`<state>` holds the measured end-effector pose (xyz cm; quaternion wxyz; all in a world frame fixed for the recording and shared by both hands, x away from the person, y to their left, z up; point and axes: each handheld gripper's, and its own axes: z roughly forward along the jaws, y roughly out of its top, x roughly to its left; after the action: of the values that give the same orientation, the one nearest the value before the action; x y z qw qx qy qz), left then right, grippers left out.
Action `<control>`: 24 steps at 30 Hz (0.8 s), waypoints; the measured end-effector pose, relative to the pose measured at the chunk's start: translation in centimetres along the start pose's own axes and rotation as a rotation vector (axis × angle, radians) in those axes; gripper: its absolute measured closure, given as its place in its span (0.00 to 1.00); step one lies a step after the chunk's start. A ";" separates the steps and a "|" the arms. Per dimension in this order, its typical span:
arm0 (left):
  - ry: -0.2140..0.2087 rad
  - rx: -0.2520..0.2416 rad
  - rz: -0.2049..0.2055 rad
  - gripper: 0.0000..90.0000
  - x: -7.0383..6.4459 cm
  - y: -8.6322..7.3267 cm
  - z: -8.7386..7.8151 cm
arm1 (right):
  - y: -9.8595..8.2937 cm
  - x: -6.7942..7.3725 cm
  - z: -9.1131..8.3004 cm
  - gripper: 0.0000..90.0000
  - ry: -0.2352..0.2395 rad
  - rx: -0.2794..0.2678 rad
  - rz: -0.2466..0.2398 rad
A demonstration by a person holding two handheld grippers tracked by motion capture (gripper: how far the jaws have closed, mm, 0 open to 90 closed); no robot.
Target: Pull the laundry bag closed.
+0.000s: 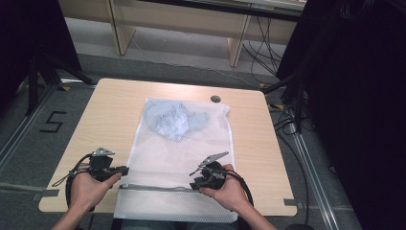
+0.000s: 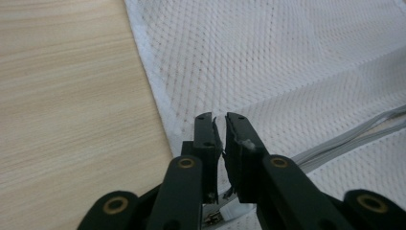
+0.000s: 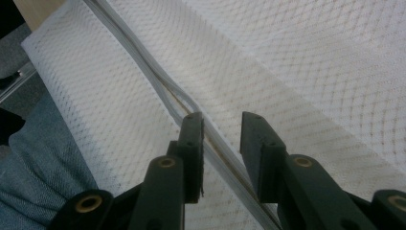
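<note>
A white mesh laundry bag point(image 1: 182, 153) lies flat along the middle of the table, with a pale blue crumpled garment point(image 1: 173, 120) inside its far end. A grey zipper point(image 1: 153, 188) crosses the bag near the front edge. My left gripper point(image 1: 125, 168) is at the bag's left edge by the zipper's end. In the left gripper view its jaws point(image 2: 219, 120) are almost together, with the white edge of the mesh bag point(image 2: 297, 62) pinched between them. My right gripper point(image 1: 194, 184) rests on the bag. It point(image 3: 222, 120) stands open over the zipper point(image 3: 143, 62), which runs under its left jaw.
The light wooden table point(image 1: 105, 115) has bare room on both sides of the bag. A small dark round cap point(image 1: 215, 99) sits near the bag's far right corner. The bag's front end hangs over the table edge onto blue jeans point(image 3: 43, 163). Black stands and cables flank the table.
</note>
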<state>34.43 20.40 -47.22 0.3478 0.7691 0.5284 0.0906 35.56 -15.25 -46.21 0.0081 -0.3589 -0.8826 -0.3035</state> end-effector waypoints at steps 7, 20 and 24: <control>0.011 0.015 0.002 0.98 0.2 -0.1 0.0 | 0.5 0.4 0.1 0.84 -0.003 -0.029 0.004; 0.041 0.057 -0.015 1.00 -0.4 -0.1 0.5 | 2.0 2.4 0.9 0.90 0.016 -0.046 -0.025; 0.018 0.127 -0.010 1.00 -0.1 -0.2 0.6 | 2.6 3.0 1.6 0.90 0.031 -0.042 -0.017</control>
<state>34.53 20.10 -47.76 0.2939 0.7861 0.5402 0.0620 35.29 -11.04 -45.40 0.0117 -0.3468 -0.8788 -0.3276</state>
